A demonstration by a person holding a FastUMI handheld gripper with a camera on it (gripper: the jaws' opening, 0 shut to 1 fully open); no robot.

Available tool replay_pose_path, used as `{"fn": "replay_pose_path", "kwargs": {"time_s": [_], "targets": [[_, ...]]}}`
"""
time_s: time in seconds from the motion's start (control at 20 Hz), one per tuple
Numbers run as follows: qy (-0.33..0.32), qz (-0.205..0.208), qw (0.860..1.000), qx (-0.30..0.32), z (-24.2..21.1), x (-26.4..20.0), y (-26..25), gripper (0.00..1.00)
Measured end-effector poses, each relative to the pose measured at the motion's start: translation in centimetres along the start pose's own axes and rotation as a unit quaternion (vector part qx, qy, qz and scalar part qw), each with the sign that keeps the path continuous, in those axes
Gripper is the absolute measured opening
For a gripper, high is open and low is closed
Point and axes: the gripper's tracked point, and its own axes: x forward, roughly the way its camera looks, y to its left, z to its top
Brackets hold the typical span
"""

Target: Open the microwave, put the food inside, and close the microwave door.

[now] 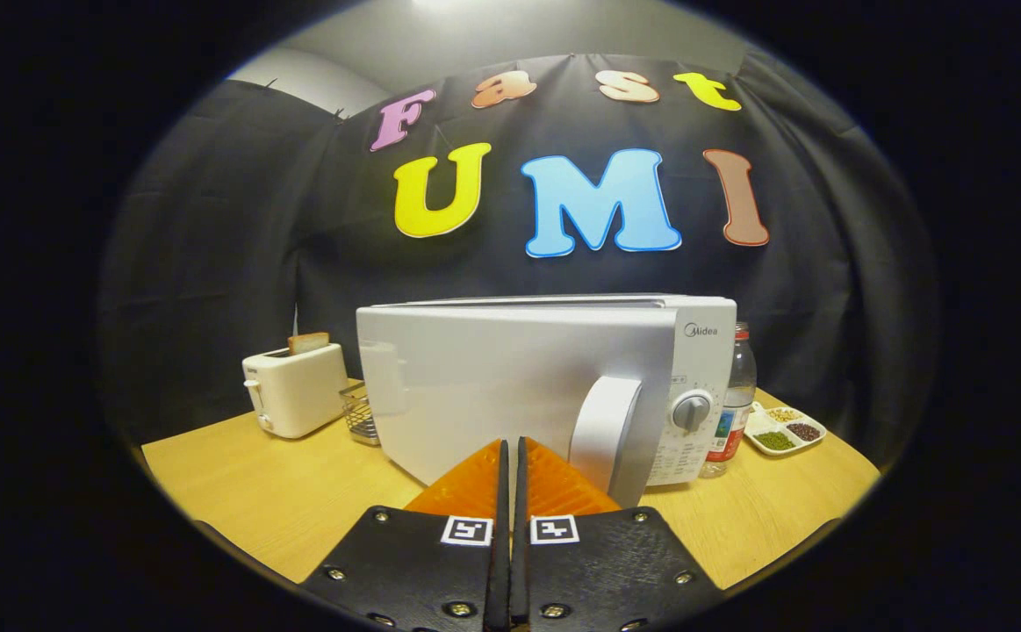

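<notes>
Our tongs [510, 448] are closed, empty. White boxy microwave [545, 386] sits just ahead, door closed, curved white handle [602, 430] at 1 o'clock — closed tips could skid off it.

White microwave [528, 386] sits on wooden table just ahead of the closed-together fingertips, w/ nothing between them. Door shut, face plain white, angled so its front runs back to the left of the fingers. Curved vertical handle [605, 430] just beyond the tips, slightly right. Control panel w/ round grey dial [692, 411] further right of the handle. Unit upright, flat on table. Can't tell which item is the food.
</notes>
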Motion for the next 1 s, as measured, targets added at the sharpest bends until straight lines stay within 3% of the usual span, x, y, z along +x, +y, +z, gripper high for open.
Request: {"fn": "replay_pose_path", "kwargs": {"time_s": [0.7, 0.85, 0.9, 0.95, 1.0], "targets": [[-0.006, -0.085, 0.996, -0.041, 1.7, 8.5, -5.7, 0.02], [-0.013, -0.102, 0.992, -0.066, 2.3, 8.7, -6.0, 0.02], [0.012, -0.104, 0.992, -0.068, 1.4, 9.3, -6.4, 0.02], [-0.006, -0.104, 0.993, -0.051, 2.7, 8.4, -5.9, 0.02], [0.009, -0.108, 0.993, -0.056, 1.8, 9.3, -5.9, 0.07]]}}
